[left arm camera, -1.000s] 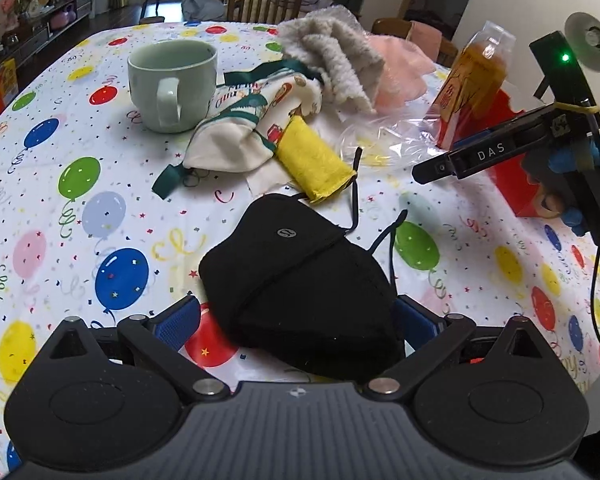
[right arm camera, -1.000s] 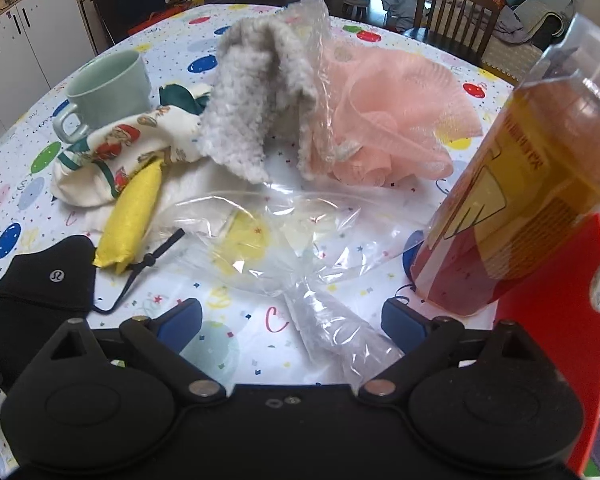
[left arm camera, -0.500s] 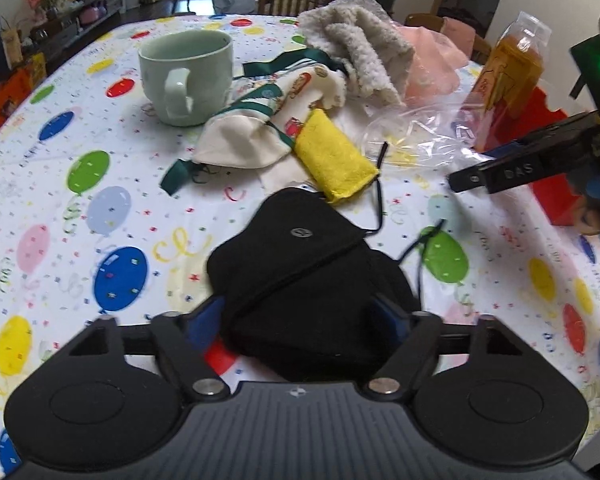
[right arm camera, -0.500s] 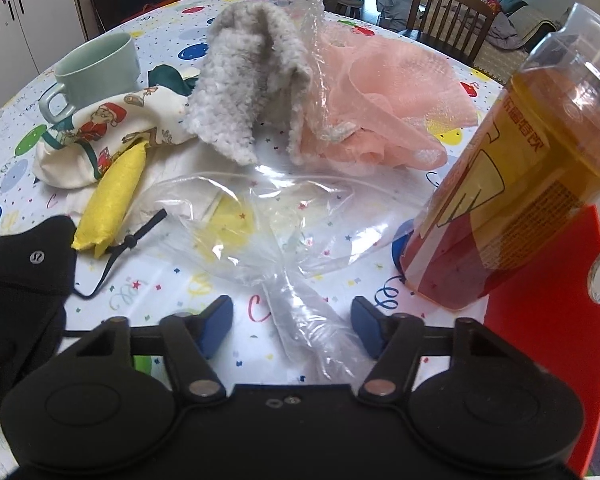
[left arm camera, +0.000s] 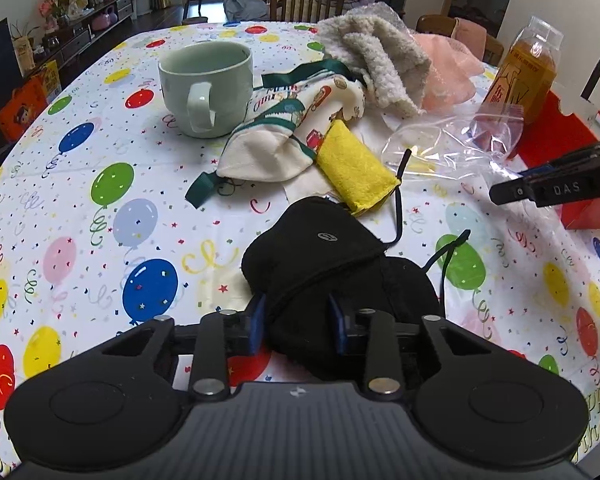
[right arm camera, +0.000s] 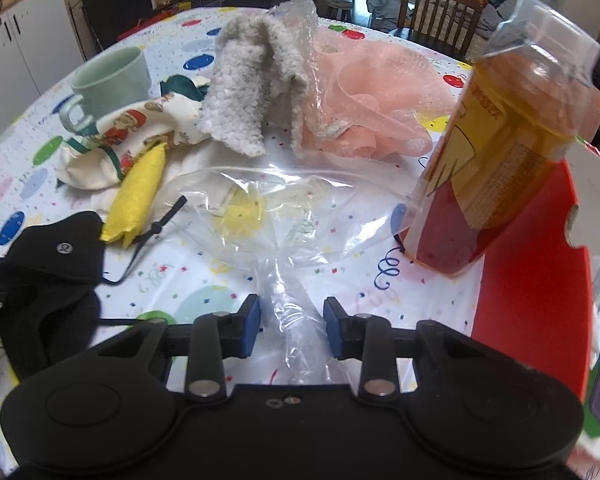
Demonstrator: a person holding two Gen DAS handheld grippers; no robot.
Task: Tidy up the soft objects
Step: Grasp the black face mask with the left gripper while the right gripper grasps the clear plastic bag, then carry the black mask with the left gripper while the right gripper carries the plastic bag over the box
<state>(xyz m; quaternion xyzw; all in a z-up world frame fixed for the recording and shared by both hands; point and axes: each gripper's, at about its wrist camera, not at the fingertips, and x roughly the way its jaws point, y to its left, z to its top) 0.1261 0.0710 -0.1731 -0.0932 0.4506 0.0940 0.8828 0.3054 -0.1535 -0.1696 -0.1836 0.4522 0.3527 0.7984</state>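
Balloon tablecloth (left arm camera: 100,240): mug (left arm camera: 206,88) and bottle (right arm camera: 503,152) flank soft clutter.

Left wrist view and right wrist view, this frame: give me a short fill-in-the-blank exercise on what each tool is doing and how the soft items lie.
1. The left tool is shut on the ____ fabric face mask.
2. The right tool straddles the twisted neck of the clear ____ bag.
3. The folded yellow cloth lies between the mask and the printed ____ pouch.

Missing words: black; plastic; drawstring
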